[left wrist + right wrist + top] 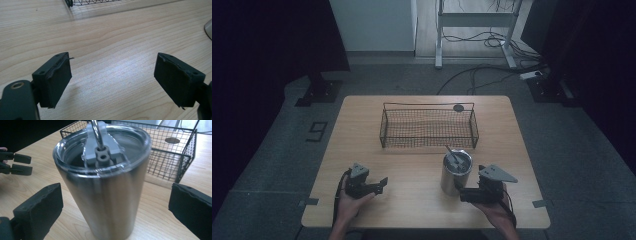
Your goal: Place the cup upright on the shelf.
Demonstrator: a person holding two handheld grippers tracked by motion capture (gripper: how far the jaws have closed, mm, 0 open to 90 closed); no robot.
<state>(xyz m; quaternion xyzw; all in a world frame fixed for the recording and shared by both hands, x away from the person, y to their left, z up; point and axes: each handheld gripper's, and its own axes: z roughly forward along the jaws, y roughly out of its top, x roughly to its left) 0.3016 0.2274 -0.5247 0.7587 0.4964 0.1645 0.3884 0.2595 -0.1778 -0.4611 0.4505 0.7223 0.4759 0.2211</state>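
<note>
Your right gripper (115, 207) brackets the steel tumbler (105, 180) with jaws wide, not gripping; the tumbler stands before the wire basket (429, 126). Left gripper (112, 80) waits wide open, empty.

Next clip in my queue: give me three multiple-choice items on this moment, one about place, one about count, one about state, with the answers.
1. Where does the steel tumbler stand?
A. inside the wire basket
B. on the table, on the person's side of the wire basket
C. on the floor

2. How many claws does the person hold?
A. one
B. two
C. three

3. How are the right claw's jaws?
A. spread, one on each side of the tumbler
C. clamped on the basket rim
B. shut on nothing

Answers:
1 B: it stands on the bare wood, with the wire basket beyond it.
2 B: a left claw and a right claw.
3 A: the right gripper view shows a gap between each jaw and the tumbler wall.
</note>
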